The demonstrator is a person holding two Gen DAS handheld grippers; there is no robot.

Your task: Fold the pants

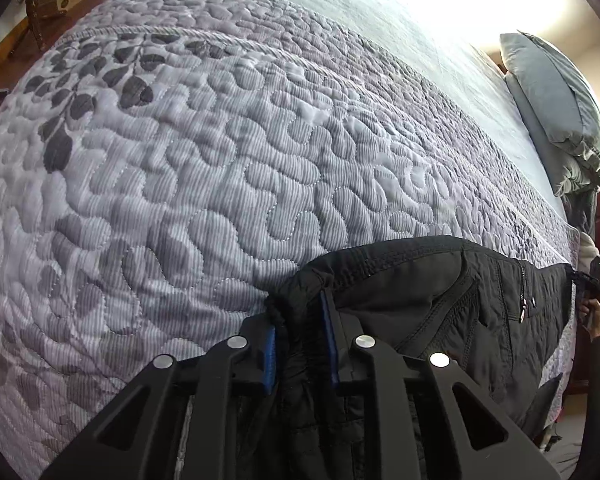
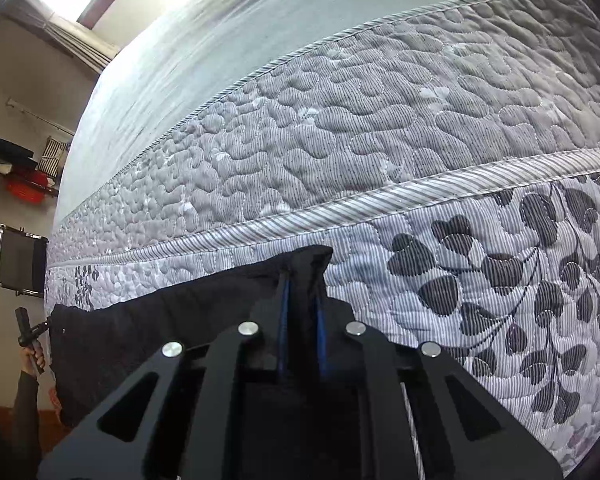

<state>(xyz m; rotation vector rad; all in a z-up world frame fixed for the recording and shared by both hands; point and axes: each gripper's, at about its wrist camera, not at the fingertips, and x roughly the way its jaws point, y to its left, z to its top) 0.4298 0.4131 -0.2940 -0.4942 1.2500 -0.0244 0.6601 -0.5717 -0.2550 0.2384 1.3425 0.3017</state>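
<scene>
Left wrist — grippers [image 1: 302, 346] [image 2: 302, 312] clamp pants [image 1: 440, 300].

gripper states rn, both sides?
Left gripper: closed on the waistband end of the black pants.
Right gripper: closed on a corner of the same pants, held up over the quilt.

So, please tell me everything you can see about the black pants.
The black pants look like thin quilted synthetic cloth, with a gathered waistband, a slanted pocket seam and a zipper with a metal pull. They are held up, stretched in front of the quilted bedspread. The left gripper is shut on one bunched end and the right gripper on the other; blue-padded fingers press the cloth. The rest hangs down below the grippers.
</scene>
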